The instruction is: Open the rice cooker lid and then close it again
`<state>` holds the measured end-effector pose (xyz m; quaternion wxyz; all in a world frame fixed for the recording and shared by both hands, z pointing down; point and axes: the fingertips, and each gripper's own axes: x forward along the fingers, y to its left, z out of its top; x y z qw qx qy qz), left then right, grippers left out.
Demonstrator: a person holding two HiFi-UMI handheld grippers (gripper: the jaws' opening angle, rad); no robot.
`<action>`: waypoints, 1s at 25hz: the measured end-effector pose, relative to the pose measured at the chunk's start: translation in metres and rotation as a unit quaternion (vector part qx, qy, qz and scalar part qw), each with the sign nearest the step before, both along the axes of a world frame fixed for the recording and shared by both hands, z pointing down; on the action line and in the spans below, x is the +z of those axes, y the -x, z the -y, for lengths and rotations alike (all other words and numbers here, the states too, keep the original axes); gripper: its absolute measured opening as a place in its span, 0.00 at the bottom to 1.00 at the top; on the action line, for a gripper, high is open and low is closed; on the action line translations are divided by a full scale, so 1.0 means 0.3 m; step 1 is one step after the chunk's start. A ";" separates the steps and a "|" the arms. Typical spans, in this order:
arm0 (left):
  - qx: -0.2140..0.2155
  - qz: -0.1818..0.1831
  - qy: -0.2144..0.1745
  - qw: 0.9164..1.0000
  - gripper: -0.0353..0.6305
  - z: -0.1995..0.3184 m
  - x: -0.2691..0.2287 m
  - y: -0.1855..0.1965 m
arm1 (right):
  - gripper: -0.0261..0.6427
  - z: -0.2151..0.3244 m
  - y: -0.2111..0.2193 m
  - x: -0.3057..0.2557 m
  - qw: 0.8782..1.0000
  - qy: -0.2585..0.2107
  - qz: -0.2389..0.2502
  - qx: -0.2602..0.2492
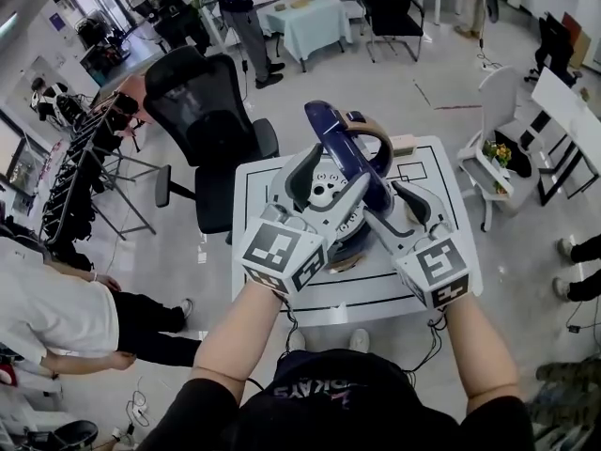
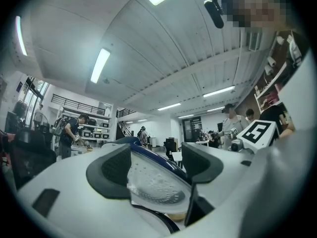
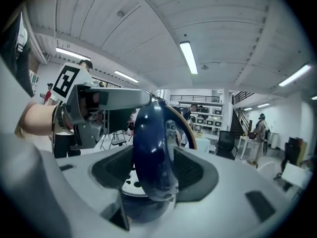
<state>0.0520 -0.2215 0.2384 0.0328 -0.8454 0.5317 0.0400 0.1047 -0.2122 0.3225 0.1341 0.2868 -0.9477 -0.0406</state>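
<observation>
The dark blue rice cooker (image 1: 346,241) stands on a white table (image 1: 441,167) with its lid (image 1: 340,139) raised upright and its tan carry handle (image 1: 374,132) behind. My left gripper (image 1: 329,184) is open at the lid's inner side. In the left gripper view the silver inner plate (image 2: 156,185) lies between and beyond the spread pads, untouched, with the left gripper (image 2: 157,163) around it. My right gripper (image 1: 390,201) straddles the lid's edge. In the right gripper view the blue lid (image 3: 152,152) fills the gap of the right gripper (image 3: 153,170); contact is hidden.
A black office chair (image 1: 202,111) stands just behind the table's left corner. A white chair with flowers (image 1: 498,148) is at the right. A person crouches at the left (image 1: 56,318). Further back are a cloth-covered table (image 1: 305,17) and standing people.
</observation>
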 end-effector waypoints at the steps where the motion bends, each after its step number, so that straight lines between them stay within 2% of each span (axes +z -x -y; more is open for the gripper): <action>1: 0.003 0.001 0.000 1.000 0.52 0.002 -0.003 -0.009 | 0.42 0.005 -0.007 -0.003 1.000 0.004 0.005 0.001; 10: 0.016 0.008 0.016 1.000 0.52 -0.017 0.036 -0.094 | 0.42 0.052 -0.079 -0.028 0.999 0.021 0.032 0.011; 20: 0.005 0.001 0.043 0.999 0.52 -0.062 0.131 -0.096 | 0.37 0.129 -0.186 -0.016 0.997 0.019 0.038 0.057; 25: 0.001 0.000 0.051 0.999 0.52 -0.070 0.155 -0.092 | 0.35 0.148 -0.195 0.001 0.996 0.037 0.049 0.059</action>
